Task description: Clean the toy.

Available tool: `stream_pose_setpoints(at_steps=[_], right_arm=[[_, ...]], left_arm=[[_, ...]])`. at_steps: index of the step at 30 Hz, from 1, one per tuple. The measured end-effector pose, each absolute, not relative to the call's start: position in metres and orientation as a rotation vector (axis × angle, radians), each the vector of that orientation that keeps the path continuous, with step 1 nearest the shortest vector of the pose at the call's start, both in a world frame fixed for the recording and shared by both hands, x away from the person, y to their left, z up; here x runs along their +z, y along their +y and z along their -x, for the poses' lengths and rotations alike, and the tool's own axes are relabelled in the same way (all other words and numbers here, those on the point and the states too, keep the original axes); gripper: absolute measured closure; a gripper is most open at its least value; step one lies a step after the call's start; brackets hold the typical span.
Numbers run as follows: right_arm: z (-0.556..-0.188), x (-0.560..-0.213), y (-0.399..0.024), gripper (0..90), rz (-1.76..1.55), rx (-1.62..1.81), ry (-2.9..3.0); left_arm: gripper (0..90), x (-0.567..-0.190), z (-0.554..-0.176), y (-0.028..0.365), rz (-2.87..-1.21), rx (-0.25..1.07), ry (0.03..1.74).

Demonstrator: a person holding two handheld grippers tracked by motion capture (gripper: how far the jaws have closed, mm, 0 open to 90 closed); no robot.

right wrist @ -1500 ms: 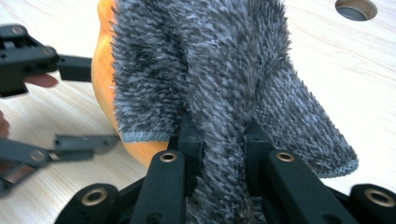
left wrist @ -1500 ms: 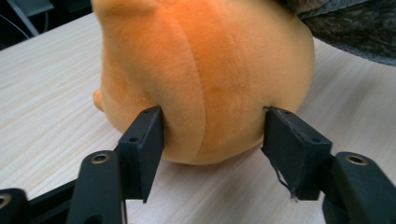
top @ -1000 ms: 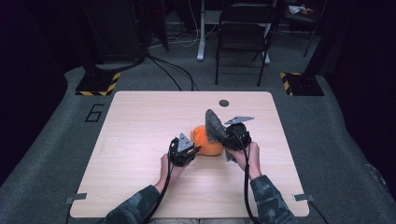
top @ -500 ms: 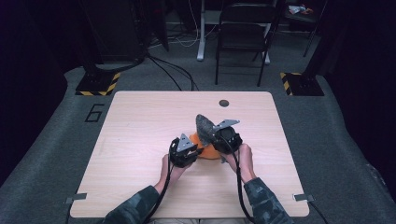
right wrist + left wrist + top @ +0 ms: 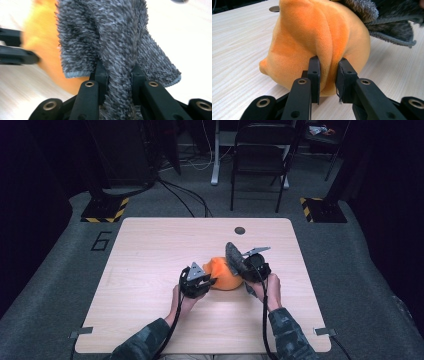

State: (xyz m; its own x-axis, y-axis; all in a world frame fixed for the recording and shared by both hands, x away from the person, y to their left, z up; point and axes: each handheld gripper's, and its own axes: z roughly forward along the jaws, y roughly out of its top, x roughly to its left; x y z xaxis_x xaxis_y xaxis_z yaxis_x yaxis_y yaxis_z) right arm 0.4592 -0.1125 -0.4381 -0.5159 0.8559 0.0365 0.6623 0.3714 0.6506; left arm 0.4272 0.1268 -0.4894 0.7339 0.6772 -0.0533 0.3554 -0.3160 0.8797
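toy: orange plush just right of the table's middle, nearer its front edge
left gripper: pinching a fold of the toy
right gripper: pinching grey cloth
change: cloth has sunk onto the toy's right side, so wiping looks underway
room: bare wood all round, edges well apart

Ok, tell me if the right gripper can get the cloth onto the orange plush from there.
Probably yes: the right gripper holds the cloth right beside the plush, which the left gripper pinches; nothing lies between.
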Motion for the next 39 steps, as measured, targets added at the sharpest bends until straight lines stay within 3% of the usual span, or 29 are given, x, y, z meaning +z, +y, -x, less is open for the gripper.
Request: stream_pose_setpoints(at_steps=[16,24,31,38,39], right_arm=[[-0.480,-0.486,-0.131,74.2,-1.532,0.765,2.386],[-0.474,-0.460,-0.136,74.4,-1.498,0.807,2.338],[-0.448,-0.405,-0.117,74.7,-1.288,1.082,2.266],[-0.439,-0.412,-0.077,74.7,-1.163,1.022,2.340],[-0.442,-0.418,-0.077,74.8,-1.149,1.004,2.339]], left_arm=[[75.2,-0.490,-0.428,0.130,-1.927,0.385,0.791],[75.2,-0.491,-0.430,0.133,-1.924,0.376,0.803],[75.1,-0.491,-0.427,0.128,-1.911,0.389,0.802],[73.6,-0.491,-0.428,0.129,-1.923,0.389,0.793],[66.9,-0.491,-0.427,0.127,-1.922,0.410,0.790]])
